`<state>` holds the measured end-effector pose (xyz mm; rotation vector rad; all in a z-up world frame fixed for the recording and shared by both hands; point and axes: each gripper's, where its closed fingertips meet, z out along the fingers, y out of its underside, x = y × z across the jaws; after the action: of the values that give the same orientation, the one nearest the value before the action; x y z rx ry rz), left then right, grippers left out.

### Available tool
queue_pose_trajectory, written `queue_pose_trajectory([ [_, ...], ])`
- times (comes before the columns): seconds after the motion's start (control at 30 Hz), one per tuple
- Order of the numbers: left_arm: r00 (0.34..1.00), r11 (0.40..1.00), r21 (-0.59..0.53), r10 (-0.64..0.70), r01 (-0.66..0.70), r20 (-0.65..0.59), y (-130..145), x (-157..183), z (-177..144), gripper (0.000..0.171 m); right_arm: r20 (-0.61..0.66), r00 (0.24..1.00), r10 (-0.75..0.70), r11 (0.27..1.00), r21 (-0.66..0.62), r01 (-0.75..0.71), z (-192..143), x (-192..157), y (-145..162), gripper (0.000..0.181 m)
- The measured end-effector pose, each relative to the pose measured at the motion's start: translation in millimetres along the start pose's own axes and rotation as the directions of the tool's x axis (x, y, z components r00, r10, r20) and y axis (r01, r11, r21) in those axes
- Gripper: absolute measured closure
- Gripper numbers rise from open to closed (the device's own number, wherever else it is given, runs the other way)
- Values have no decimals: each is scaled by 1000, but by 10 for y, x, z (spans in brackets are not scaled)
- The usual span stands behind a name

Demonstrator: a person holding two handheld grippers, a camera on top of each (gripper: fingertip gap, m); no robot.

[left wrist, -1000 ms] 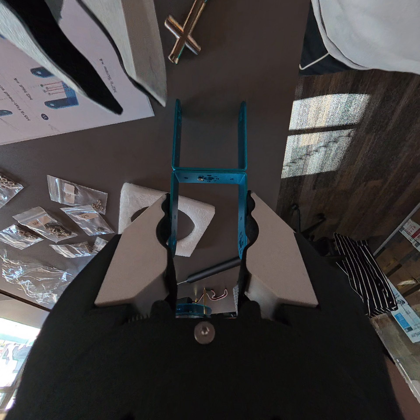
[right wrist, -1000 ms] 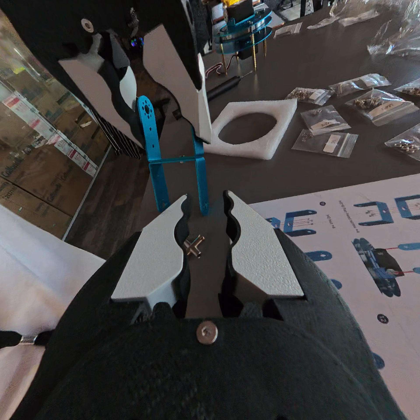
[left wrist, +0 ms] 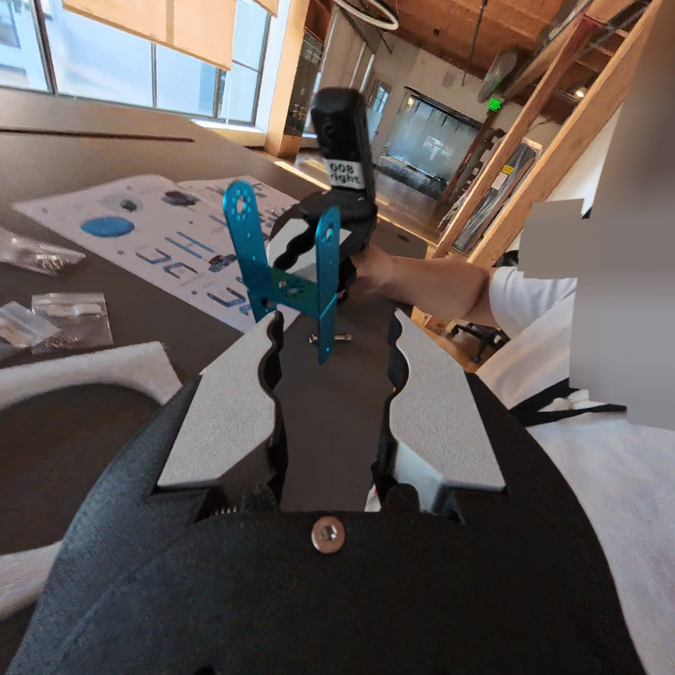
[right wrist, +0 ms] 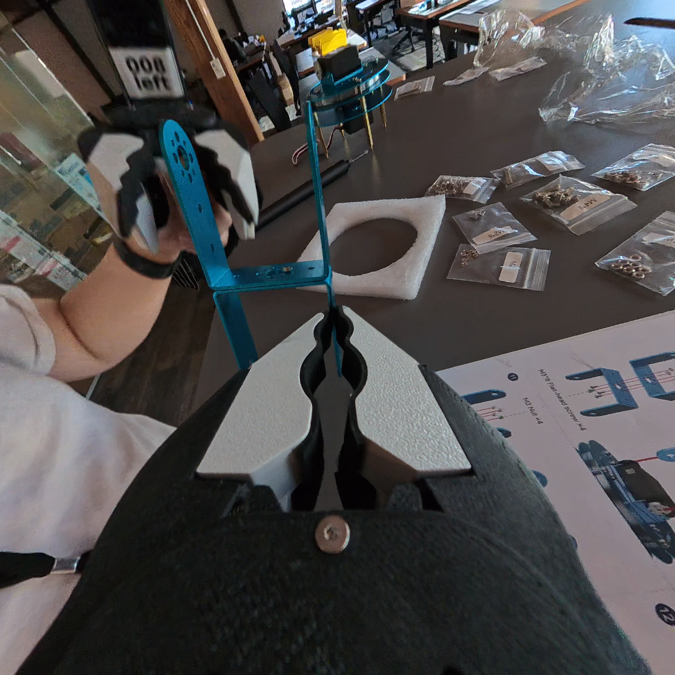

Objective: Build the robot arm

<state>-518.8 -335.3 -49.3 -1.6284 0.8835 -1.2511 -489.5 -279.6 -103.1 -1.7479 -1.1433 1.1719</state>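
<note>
1. Above the dark bench point(right wrist: 456, 321), near its edge: the blue bracket assembly point(right wrist: 272, 274), two U-shaped strips joined back to back, is up in the air and not resting on anything.
2. My right gripper point(right wrist: 334, 314) is clenched on one thin lower leg of it, pads pinching the flat strip on both faces.
3. My left gripper point(left wrist: 334, 328) stands released, jaws wide apart and empty, facing the bracket from just beside it.
4. Handling, my judgement: thin anodised metal, light and stiff, smooth enough to pivot in a one-leg pinch. The perforated crosspiece, or both legs at once, looks the steadier hold.
5. Nearby on the bench: white foam square point(right wrist: 380, 248) with a round cutout, small bags of screws point(right wrist: 500, 268), a printed instruction sheet point(right wrist: 584, 420), a black screwdriver point(right wrist: 307, 190), a round blue-plated assembly point(right wrist: 349, 91).
6. A small metal cross wrench point(left wrist: 330, 338) lies below the bracket.
</note>
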Motion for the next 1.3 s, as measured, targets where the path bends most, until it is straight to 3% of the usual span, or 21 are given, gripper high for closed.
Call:
queue_pose_trajectory([
  [0.07,996,998,1,-66,66,54,129,-49,198,117,-63,998,22,999,36,-19,-38,79,-51,180],
  [0.17,967,984,103,-163,145,195,113,-154,442,126,-188,982,6,999,54,4,-83,199,-63,180],
  [0.23,930,975,180,-183,130,320,78,-288,492,131,-233,972,16,997,72,1,-92,228,-63,180],
  [0.3,899,974,211,-159,77,409,55,-370,486,147,-255,967,16,995,96,9,-112,233,-78,180],
  [0.4,893,965,252,-178,76,413,27,-361,479,147,-270,962,-31,993,104,61,-129,211,-91,180],
  [0.6,889,995,103,-46,-1,455,183,-285,447,148,-219,971,-92,994,32,102,-76,122,14,179],
  [0.77,860,999,-39,31,-13,509,384,-262,401,147,-232,946,-226,974,-77,214,-19,80,117,179],
  [1.07,847,996,-79,78,-42,526,422,-307,440,145,-274,916,-293,955,-122,269,-78,120,168,179],
  [1.2,849,990,-132,116,-56,516,430,-292,394,146,-213,919,-331,942,-137,307,-91,58,209,176],
  [1.3,817,979,-184,173,-84,549,436,-319,260,146,-192,911,-365,925,-181,333,-169,73,272,161],
])
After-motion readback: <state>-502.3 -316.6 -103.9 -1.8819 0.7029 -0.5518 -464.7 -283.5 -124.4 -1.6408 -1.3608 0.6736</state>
